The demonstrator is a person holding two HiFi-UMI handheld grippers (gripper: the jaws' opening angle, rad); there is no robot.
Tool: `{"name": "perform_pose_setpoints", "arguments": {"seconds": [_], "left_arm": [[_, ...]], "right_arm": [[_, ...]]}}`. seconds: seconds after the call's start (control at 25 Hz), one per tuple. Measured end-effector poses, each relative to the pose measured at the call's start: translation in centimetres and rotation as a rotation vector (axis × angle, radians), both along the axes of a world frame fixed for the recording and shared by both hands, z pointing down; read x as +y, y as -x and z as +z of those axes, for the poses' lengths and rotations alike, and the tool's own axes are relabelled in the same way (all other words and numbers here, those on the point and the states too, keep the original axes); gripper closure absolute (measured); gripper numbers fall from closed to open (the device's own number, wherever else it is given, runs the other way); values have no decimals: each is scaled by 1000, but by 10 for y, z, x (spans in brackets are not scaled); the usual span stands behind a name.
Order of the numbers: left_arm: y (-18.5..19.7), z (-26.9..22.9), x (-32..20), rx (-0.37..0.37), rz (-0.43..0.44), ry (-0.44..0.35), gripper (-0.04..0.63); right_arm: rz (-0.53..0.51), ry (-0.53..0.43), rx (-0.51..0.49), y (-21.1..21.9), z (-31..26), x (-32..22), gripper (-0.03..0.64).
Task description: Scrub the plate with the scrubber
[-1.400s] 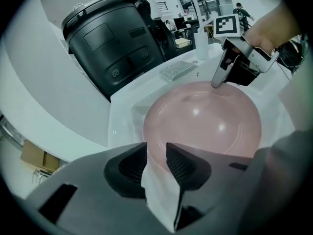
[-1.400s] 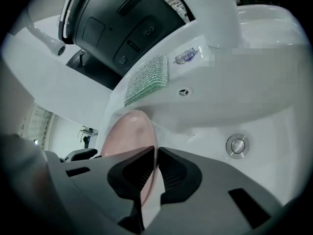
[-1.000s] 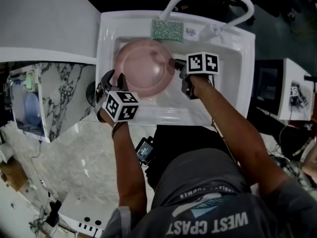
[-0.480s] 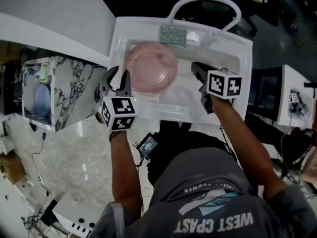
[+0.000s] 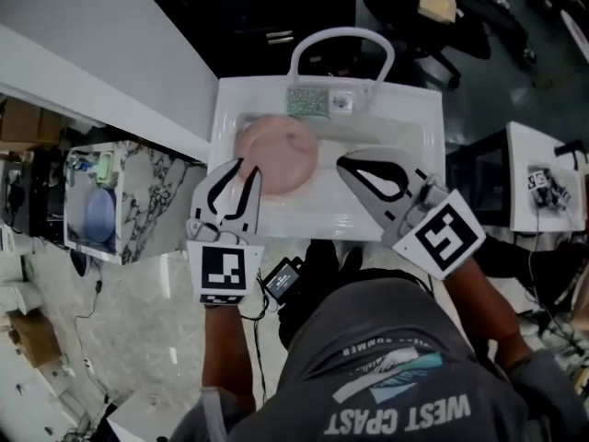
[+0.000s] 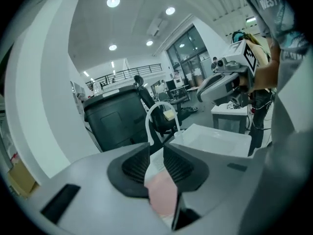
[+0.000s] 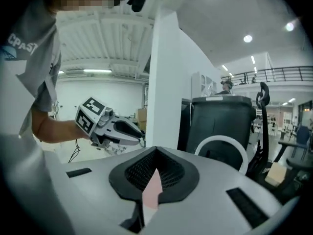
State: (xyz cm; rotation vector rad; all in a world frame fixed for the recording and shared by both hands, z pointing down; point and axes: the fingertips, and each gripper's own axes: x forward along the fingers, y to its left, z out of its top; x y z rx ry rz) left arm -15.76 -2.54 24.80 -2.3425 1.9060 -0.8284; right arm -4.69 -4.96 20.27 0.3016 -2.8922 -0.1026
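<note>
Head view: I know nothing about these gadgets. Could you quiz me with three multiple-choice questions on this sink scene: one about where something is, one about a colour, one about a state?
1. Where does the green sponge scrubber lie?
A. On the plate
B. On the back rim of the white sink, below the white arched tap
C. On the floor

2. What colour is the round plate in the sink's basin?
A. Pink
B. Black
C. Yellow

3. How do the jaws of the right gripper stand?
A. Wide apart
B. Clamped on the scrubber
C. Together, with nothing held

Answers:
1 B: the scrubber sits on the rim behind the basin.
2 A: the plate is plainly pink against the white basin.
3 C: the right gripper view shows its pads meeting at the tip, with nothing between them.
</note>
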Motion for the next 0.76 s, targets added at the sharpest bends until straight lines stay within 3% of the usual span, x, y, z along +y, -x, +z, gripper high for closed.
{"name": "perform_pose_setpoints", "arguments": {"seconds": [0.24,0.52,0.76], "left_arm": [[-40,-46,16,4,66,-88,509],[-82,-66,39,4,129,-112,509],[-111,-62,60,7,156,-84,509]], "right_arm": [[14,-98,23,-39,-31,33,589],[40,-66,67,-79,-26,67,589],[51,-28,96,-106,-14,95,589]]}}
